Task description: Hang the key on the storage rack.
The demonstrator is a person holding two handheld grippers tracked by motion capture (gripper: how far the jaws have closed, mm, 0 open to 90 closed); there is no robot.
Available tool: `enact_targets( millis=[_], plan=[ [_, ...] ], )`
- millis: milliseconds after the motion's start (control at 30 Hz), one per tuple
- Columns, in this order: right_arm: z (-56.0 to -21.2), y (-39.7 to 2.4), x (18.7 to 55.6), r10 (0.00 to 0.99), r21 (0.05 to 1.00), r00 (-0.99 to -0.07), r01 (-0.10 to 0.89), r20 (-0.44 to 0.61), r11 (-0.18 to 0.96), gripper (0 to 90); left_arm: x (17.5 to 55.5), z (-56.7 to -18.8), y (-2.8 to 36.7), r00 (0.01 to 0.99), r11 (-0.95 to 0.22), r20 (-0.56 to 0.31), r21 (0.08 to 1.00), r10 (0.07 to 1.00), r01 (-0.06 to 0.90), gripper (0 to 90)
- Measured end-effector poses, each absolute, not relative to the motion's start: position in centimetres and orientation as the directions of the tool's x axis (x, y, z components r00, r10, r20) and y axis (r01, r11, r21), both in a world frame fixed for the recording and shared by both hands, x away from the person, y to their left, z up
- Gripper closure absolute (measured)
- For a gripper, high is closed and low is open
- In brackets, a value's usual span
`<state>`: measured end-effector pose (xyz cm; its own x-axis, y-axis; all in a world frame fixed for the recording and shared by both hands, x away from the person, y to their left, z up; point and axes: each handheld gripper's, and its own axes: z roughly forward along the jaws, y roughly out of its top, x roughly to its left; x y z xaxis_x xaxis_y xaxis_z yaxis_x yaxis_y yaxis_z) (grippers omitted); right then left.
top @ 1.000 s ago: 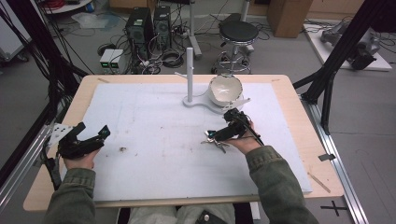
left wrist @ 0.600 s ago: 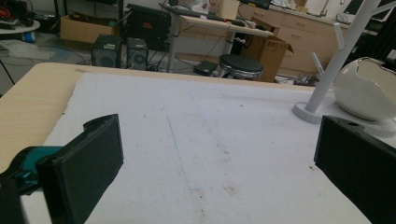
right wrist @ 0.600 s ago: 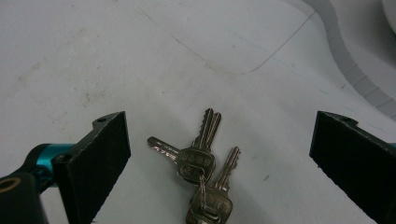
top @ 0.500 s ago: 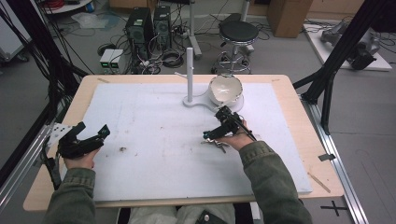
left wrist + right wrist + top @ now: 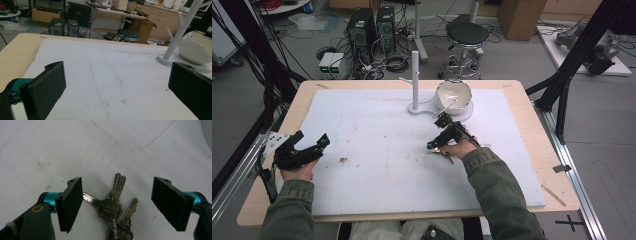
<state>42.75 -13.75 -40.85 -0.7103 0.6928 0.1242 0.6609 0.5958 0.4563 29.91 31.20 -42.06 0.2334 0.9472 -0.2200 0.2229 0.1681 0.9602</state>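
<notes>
A bunch of silver keys (image 5: 112, 207) on a ring lies flat on the white foam mat (image 5: 377, 150), right of centre (image 5: 443, 153). My right gripper (image 5: 117, 183) points down over the keys, one black jaw on each side of them. Its jaws have just been closing, and a gap still shows between each pad and the keys. In the high view the right gripper (image 5: 437, 144) is in front of the white bowl. My left gripper (image 5: 312, 138) rests at the mat's left edge, open, its jaws (image 5: 117, 82) wide apart with nothing between them.
A white peg stand (image 5: 415, 80) and a white bowl with a broken-looking rim (image 5: 453, 95) sit at the back centre of the mat; the left gripper view shows the stand (image 5: 180, 32) and the bowl (image 5: 195, 47) at far right. The wooden table rim (image 5: 532, 115) frames the mat.
My right hand and gripper have shifted left and slightly lower, over the keys. The left hand has stayed where it was.
</notes>
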Motion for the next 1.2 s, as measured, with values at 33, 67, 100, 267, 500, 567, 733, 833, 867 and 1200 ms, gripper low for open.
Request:
enact_targets(
  millis=[33, 67, 100, 267, 500, 567, 733, 833, 867, 1200],
  plan=[
    [-40.9, -13.6, 42.8, 0.692, 0.449, -0.712, 0.661, 0.122, 0.601, 26.5, 29.9, -42.1, 31.2, 0.234, 0.167, -0.219, 0.96, 0.947, 0.225, 1.7],
    [-40.9, -13.5, 42.8, 0.691, 0.448, -0.713, 0.66, 0.122, 0.603, 27.6, 29.9, -42.1, 31.2, 0.235, 0.165, -0.219, 0.96, 0.947, 0.226, 1.7],
    [-41.0, -13.4, 42.8, 0.69, 0.443, -0.714, 0.66, 0.119, 0.607, 28.7, 30.0, -42.1, 31.2, 0.236, 0.164, -0.218, 0.96, 0.947, 0.227, 1.7],
    [-41.4, -13.0, 42.9, 0.698, 0.416, -0.707, 0.671, 0.111, 0.614, 38.5, 30.0, -42.1, 31.1, 0.236, 0.165, -0.218, 0.96, 0.947, 0.225, 1.7],
    [-41.2, -12.8, 43.1, 0.713, 0.391, -0.691, 0.692, 0.119, 0.607, 55.8, 30.0, -42.1, 31.2, 0.234, 0.166, -0.219, 0.96, 0.947, 0.226, 1.7],
    [-41.2, -12.7, 43.1, 0.708, 0.373, -0.695, 0.694, 0.122, 0.616, 58.1, 30.0, -42.1, 31.2, 0.234, 0.166, -0.219, 0.96, 0.947, 0.226, 1.7],
    [-41.3, -12.3, 43.1, 0.731, 0.34, -0.674, 0.715, 0.105, 0.611, 66.5, 30.0, -42.1, 31.2, 0.233, 0.166, -0.219, 0.96, 0.948, 0.227, 1.7],
    [-41.2, -12.1, 43.1, 0.744, 0.323, -0.661, 0.727, 0.094, 0.605, 76.4, 30.0, -42.1, 31.2, 0.231, 0.165, -0.218, 0.96, 0.948, 0.229, 1.7],
    [-41.2, -12.0, 43.1, 0.75, 0.318, -0.655, 0.734, 0.093, 0.601, 78.9, 30.0, -42.1, 31.2, 0.231, 0.165, -0.218, 0.96, 0.948, 0.228, 1.7],
    [-41.0, -12.3, 43.2, 0.761, 0.311, -0.635, 0.755, 0.131, 0.577, 82.0, 30.0, -42.1, 31.3, 0.228, 0.173, -0.225, 0.958, 0.947, 0.228, 1.7]
  ],
)
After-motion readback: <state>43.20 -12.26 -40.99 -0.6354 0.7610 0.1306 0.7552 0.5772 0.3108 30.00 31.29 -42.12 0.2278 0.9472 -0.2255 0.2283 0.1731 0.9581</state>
